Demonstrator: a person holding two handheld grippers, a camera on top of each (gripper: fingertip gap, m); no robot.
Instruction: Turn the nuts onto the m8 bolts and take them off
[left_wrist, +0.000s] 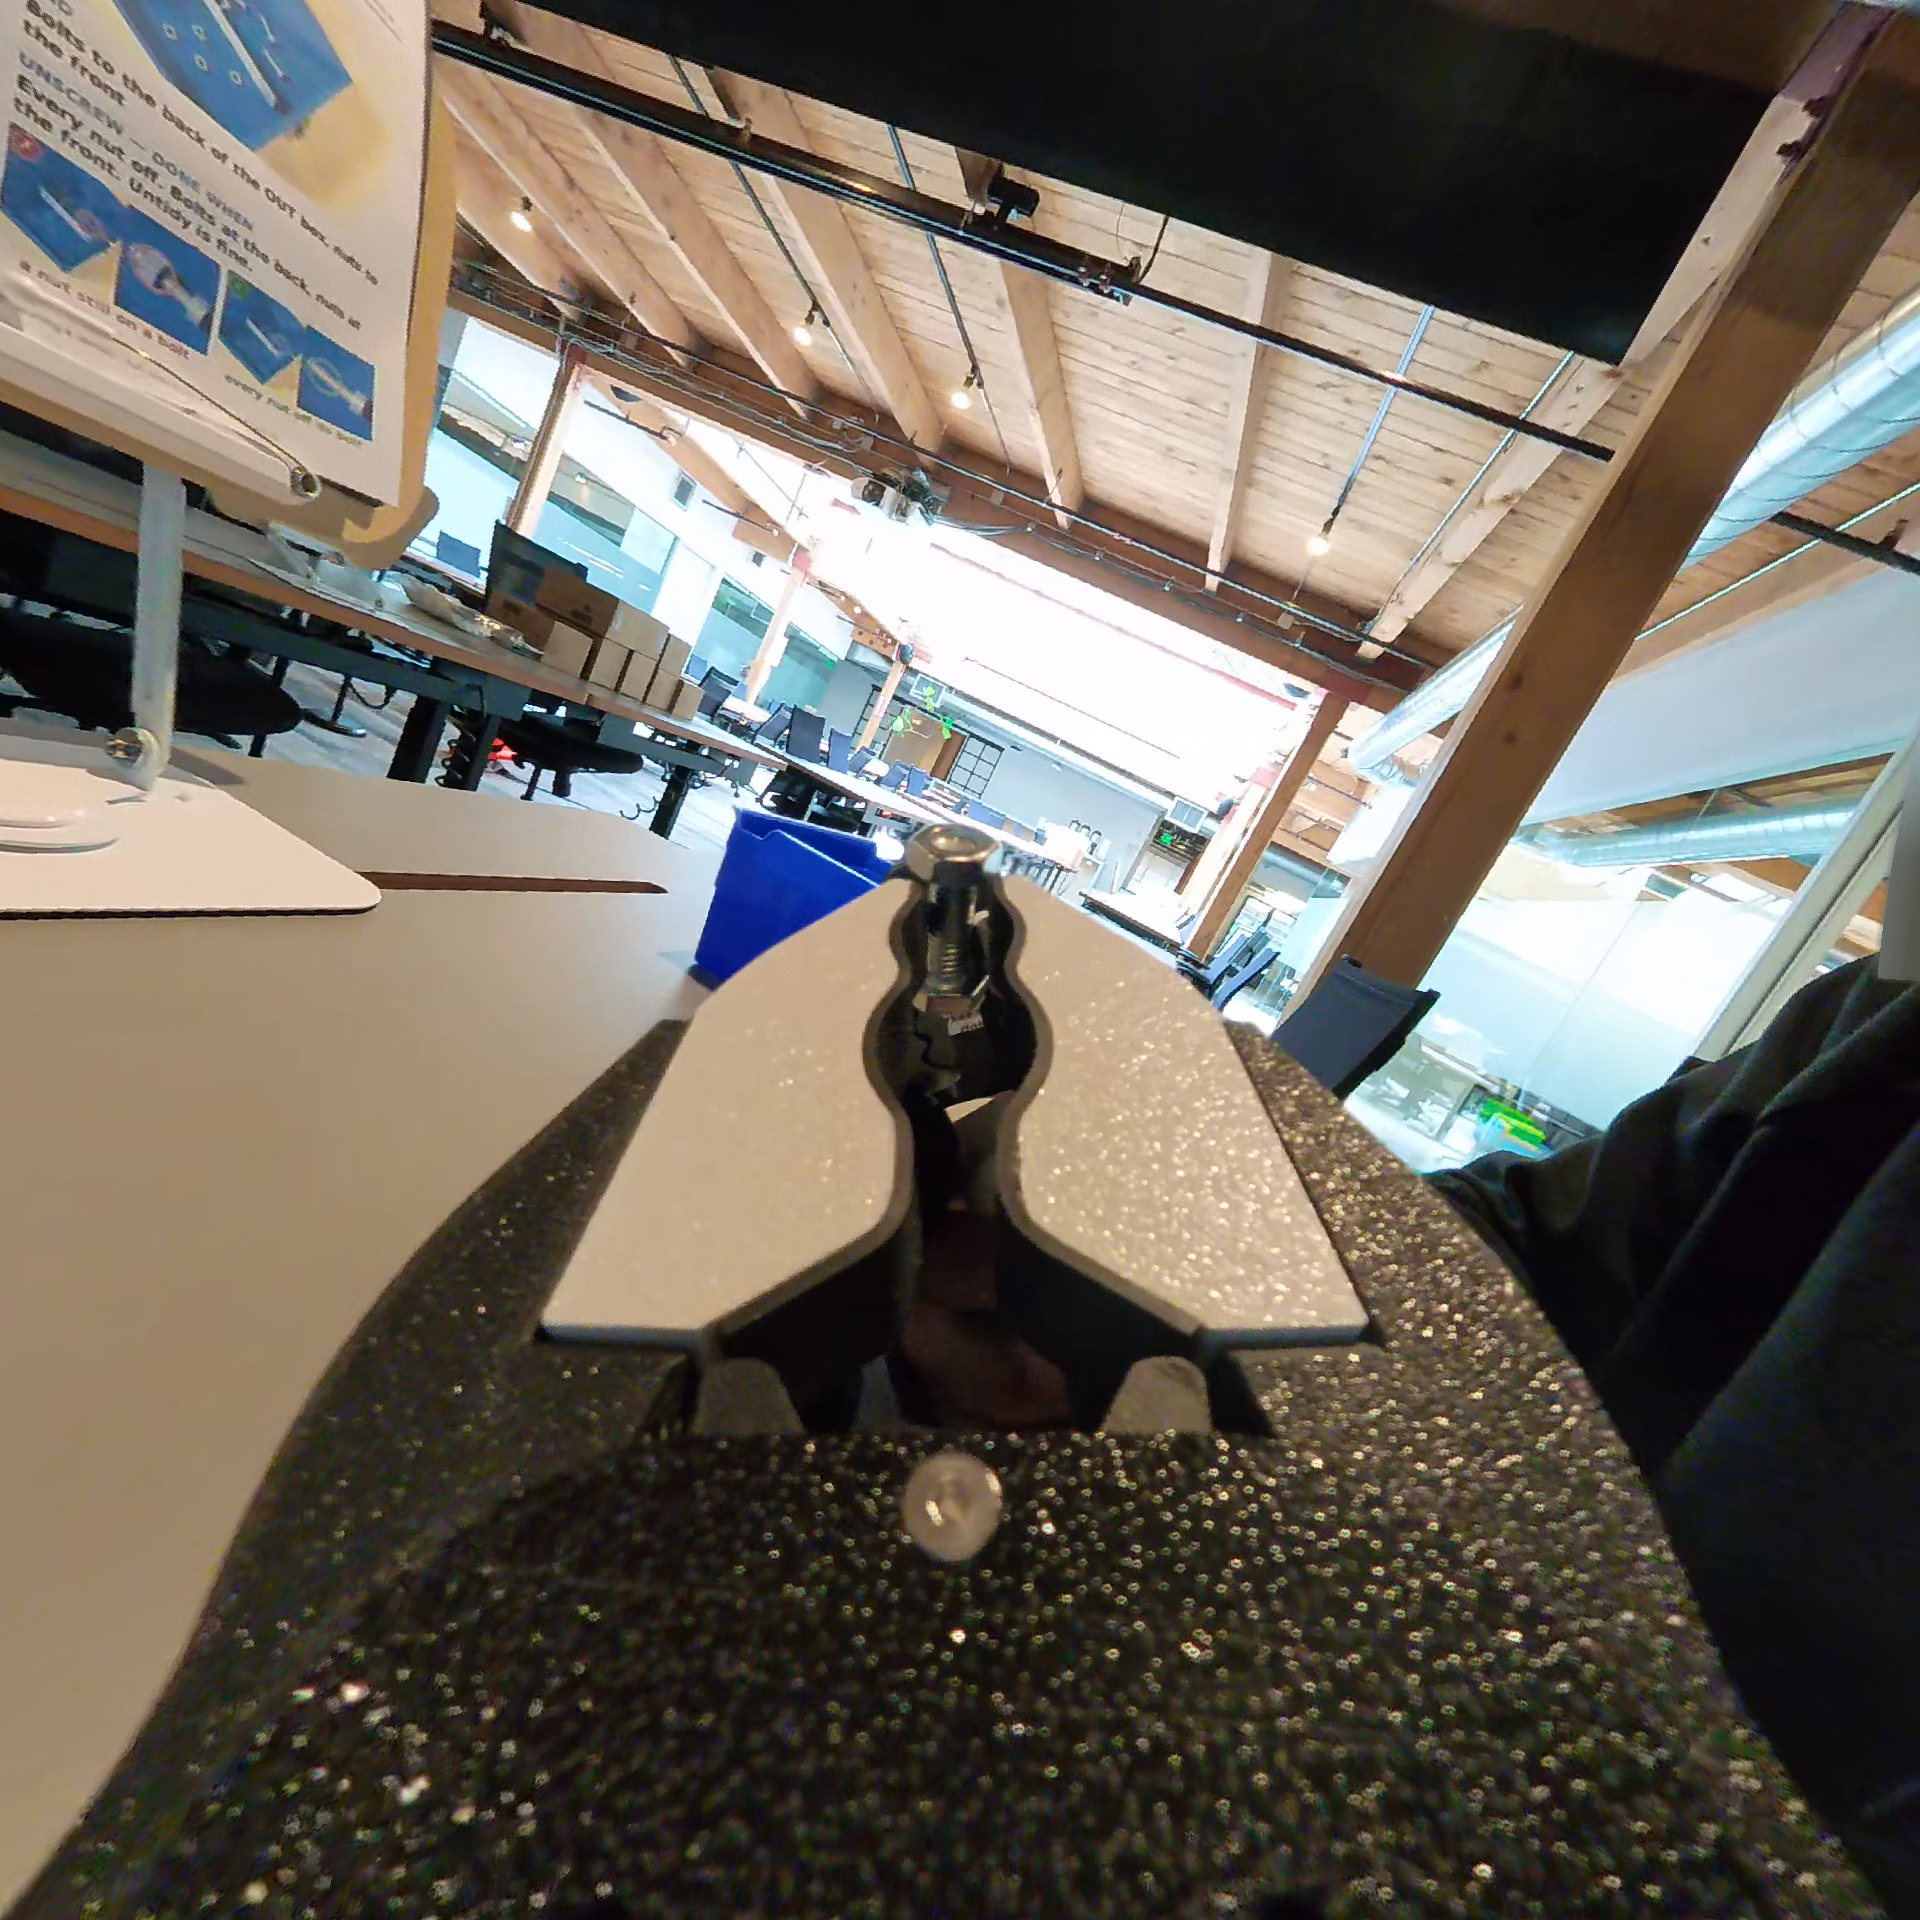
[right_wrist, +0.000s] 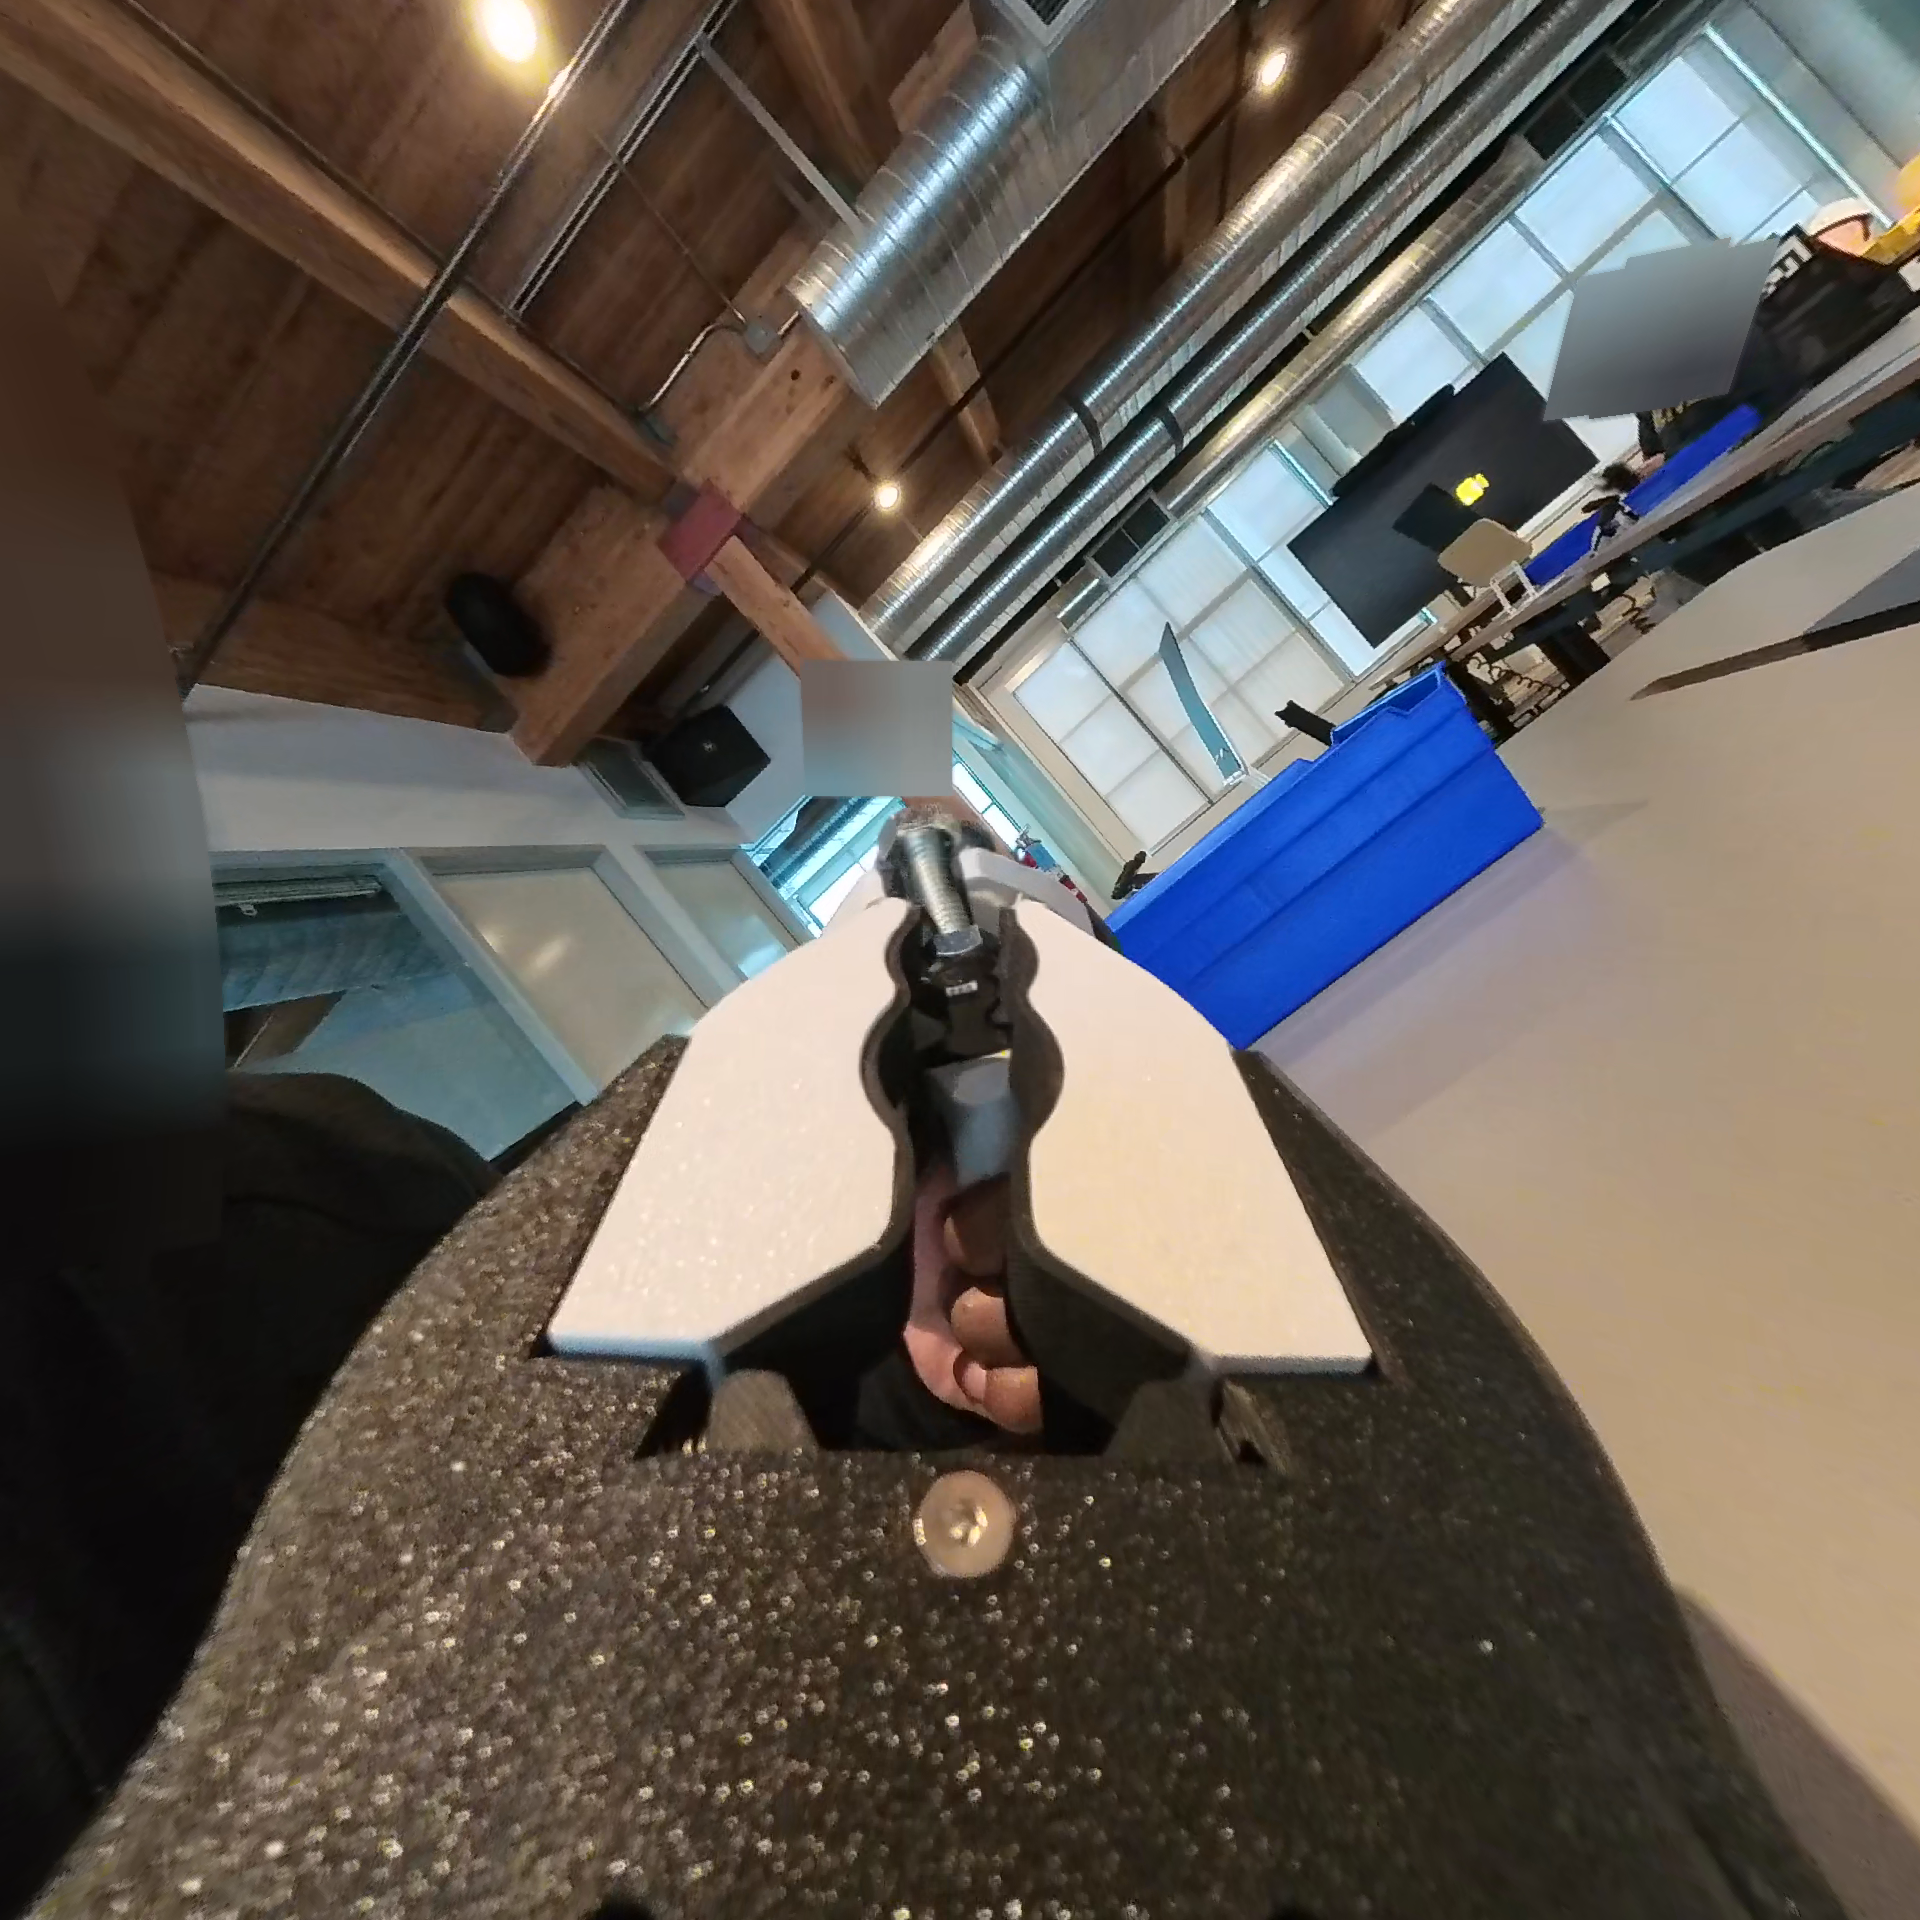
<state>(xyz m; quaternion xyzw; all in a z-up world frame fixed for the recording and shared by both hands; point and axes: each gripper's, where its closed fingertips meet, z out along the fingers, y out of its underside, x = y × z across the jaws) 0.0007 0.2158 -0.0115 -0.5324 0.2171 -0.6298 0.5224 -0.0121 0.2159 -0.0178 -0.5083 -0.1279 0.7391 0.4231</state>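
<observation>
The bolt (left_wrist: 951, 914) is held up off the surface, pinched along its threaded shank by the left hand-held gripper (left_wrist: 951, 904). Its hex head pokes out just past the fingertips. That gripper is drawn in tight, with only the bolt's width left between the jaws. Further down the thread, towards the camera, there seems to be a nut, though it sits in shadow.

From the right wrist view the bolt (right_wrist: 928, 883) shows as a bright thread running out beyond the tips, with the nut (right_wrist: 951, 945) sitting on it in the notch between the fingers. The right hand-held gripper (right_wrist: 951, 925) is closed too, and as best I can judge it bears on the nut rather than on the thread. A pale sliver just beside the thread may be a finger of the other gripper. I can't say for certain that both views show one and the same bolt.

So the nut is on the thread, some way from the far end, and I'd call this mid-turn. Whether it is being run on or backed off, nothing here tells.

Behind the grippers a blue bin (right_wrist: 1340, 862) stands on the pale surface (left_wrist: 260, 1091). Its inside is hidden, so how many bolts are finished or waiting I can't tell. An instruction sheet (left_wrist: 197, 208) on a stand rises at the left.
</observation>
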